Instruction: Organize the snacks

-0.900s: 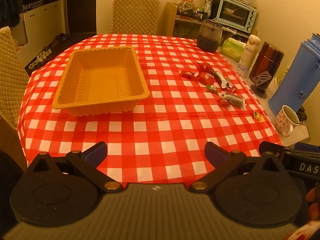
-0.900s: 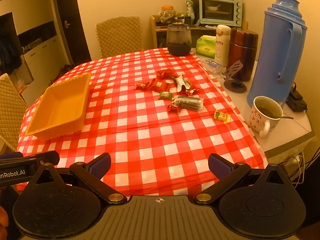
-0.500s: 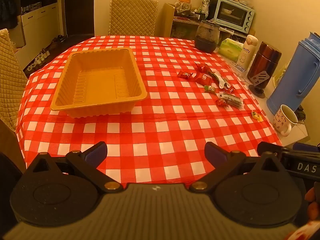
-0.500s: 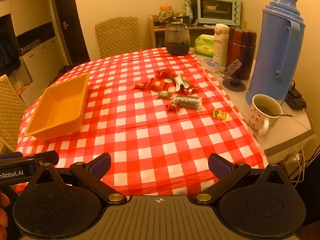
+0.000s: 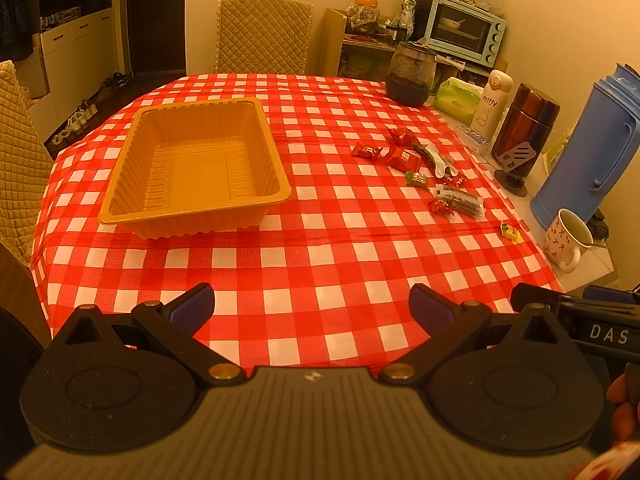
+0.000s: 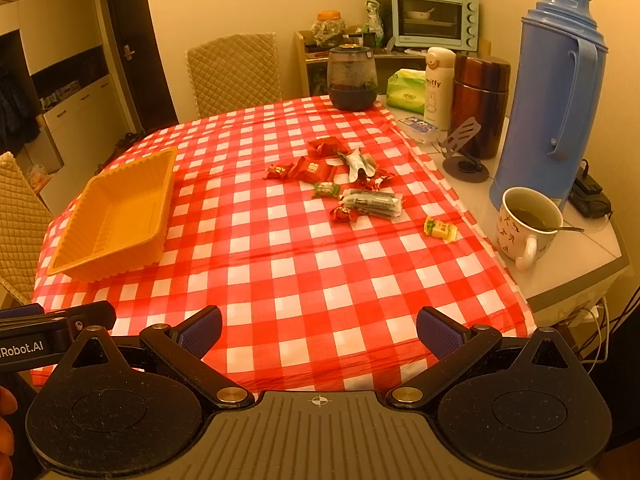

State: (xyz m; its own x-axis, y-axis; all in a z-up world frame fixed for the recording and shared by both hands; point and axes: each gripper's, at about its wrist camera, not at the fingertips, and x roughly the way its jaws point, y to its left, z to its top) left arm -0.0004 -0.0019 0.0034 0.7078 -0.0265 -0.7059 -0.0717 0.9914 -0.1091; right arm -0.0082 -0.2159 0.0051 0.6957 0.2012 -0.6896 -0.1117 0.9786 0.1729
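Note:
An empty orange plastic tray (image 5: 192, 168) (image 6: 116, 216) sits on the left of the red-checked table. A cluster of wrapped snacks (image 5: 424, 172) (image 6: 344, 184), mostly red, with one long clear packet (image 6: 372, 202), lies on the right side. A small yellow candy (image 5: 511, 233) (image 6: 440, 229) lies apart near the right edge. My left gripper (image 5: 312, 308) is open and empty over the near table edge. My right gripper (image 6: 320, 330) is open and empty, also at the near edge, well short of the snacks.
A mug with a spoon (image 6: 528, 228), a blue thermos (image 6: 556, 92), a brown flask (image 6: 480, 104), a white bottle (image 6: 438, 88) and a dark jar (image 6: 352, 80) stand along the right side. Quilted chairs (image 5: 264, 36) stand at the far and left sides.
Both grippers have risen and drawn back slightly, so the table looks a little farther off. Nothing on the table has moved.

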